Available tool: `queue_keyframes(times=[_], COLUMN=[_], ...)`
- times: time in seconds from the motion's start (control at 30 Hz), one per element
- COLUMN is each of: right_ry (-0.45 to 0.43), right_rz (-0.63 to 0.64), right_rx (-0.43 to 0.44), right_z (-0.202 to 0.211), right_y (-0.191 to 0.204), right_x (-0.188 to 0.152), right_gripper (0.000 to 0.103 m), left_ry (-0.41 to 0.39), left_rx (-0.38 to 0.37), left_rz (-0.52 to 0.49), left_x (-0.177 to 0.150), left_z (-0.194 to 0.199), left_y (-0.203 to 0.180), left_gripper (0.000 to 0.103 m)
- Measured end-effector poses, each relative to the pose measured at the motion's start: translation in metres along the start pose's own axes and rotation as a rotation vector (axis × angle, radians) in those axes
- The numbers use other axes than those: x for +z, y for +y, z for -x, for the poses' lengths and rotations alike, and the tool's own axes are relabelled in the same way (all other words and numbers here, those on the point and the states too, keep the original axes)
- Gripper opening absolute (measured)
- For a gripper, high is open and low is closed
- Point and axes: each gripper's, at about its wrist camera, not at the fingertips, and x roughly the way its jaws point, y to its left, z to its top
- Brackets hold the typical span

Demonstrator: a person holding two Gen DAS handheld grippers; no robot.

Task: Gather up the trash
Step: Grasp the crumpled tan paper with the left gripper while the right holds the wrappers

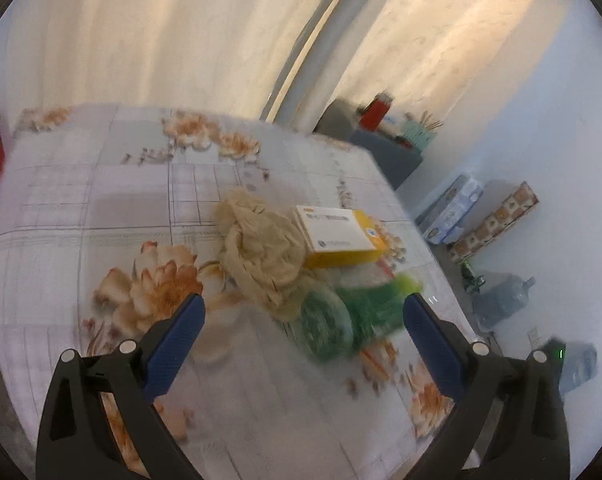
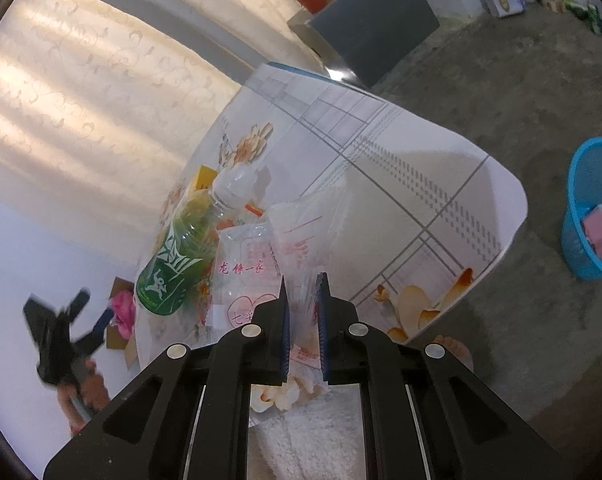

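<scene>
Here, risks first, then room.

Right gripper (image 2: 303, 286): narrowed on the clear bag (image 2: 261, 256), a thin fold of film pinched between the jaws.
Left gripper (image 1: 303, 312): spread wide, nothing held, poised over the bottle (image 1: 353, 312).
Trash: bottle, bag, box (image 1: 339, 236) and crumpled paper (image 1: 261, 252) are clustered on the table (image 1: 101, 184); in the right view the bottle lies at 10 o'clock from the jaws, touching the bag.
Basket (image 2: 593, 208): set on the floor at 3 o'clock in the right view, well apart from the table, a pink item already inside.
Slip risk: the film is judged slick and thinly caught; a quick lift could let it slide free.
Drag risk: the bag lies against the bottle, so the bottle could be rolled as the bag is pulled.
Edge: the table corner is near at 4 o'clock; a rolling bottle could be lost over it.
Room: open floor is seen between table and basket; a bare foot (image 2: 457, 350) stands near the edge at 5 o'clock.
</scene>
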Motion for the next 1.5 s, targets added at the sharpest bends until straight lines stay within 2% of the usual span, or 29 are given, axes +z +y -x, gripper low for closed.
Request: queue_keyframes(times=[0.07, 0.17, 0.23, 0.27, 0.4, 0.53, 0.63, 0.73, 1.07, 1.3, 1.4, 1.47, 1.5], right_ry=[0.005, 0.01, 0.012, 0.014, 0.017, 0.017, 0.017, 0.02, 0.022, 0.023, 0.023, 0.023, 0.023], right_rz=[0.003, 0.007, 0.006, 0.006, 0.007, 0.001, -0.001, -0.002, -0.013, -0.017, -0.017, -0.017, -0.015], right_rx=[0.003, 0.004, 0.007, 0.008, 0.008, 0.007, 0.009, 0.011, 0.024, 0.022, 0.021, 0.021, 0.021], right_z=[-0.002, -0.004, -0.005, -0.006, -0.006, -0.006, -0.006, -0.006, -0.004, -0.001, -0.002, -0.002, -0.002], right_y=[0.0, 0.0, 0.0, 0.0, 0.0, -0.002, -0.003, -0.003, -0.008, -0.01, -0.01, -0.009, -0.009], right_x=[0.001, 0.003, 0.003, 0.004, 0.005, 0.007, 0.007, 0.007, 0.008, 0.009, 0.01, 0.01, 0.011], right_gripper=[0.01, 0.01, 0.01, 0.01, 0.01, 0.01, 0.01, 0.01, 0.01, 0.01, 0.01, 0.01, 0.01], left_ry=[0.039, 0.12, 0.178, 0.203, 0.256, 0.313, 0.336, 0.334, 0.345, 0.358, 0.347, 0.331, 0.319], left_rx=[-0.023, 0.028, 0.052, 0.098, 0.192, 0.26, 0.283, 0.268, 0.247, 0.219, 0.204, 0.187, 0.179], left_rz=[-0.014, -0.005, -0.039, -0.066, -0.192, -0.289, -0.322, -0.299, -0.24, -0.15, -0.117, -0.096, -0.087], left_x=[0.019, 0.036, 0.043, 0.047, 0.05, 0.05, 0.048, 0.051, 0.05, 0.047, 0.047, 0.047, 0.048], left_z=[-0.019, -0.05, -0.071, -0.084, -0.112, -0.132, -0.141, -0.144, -0.14, -0.141, -0.138, -0.134, -0.131], left_y=[-0.001, -0.002, -0.004, -0.005, -0.012, -0.017, -0.018, -0.015, -0.008, 0.007, 0.013, 0.015, 0.016], left_gripper=[0.096, 0.096, 0.096, 0.096, 0.096, 0.089, 0.084, 0.08, 0.056, 0.041, 0.029, 0.016, 0.014])
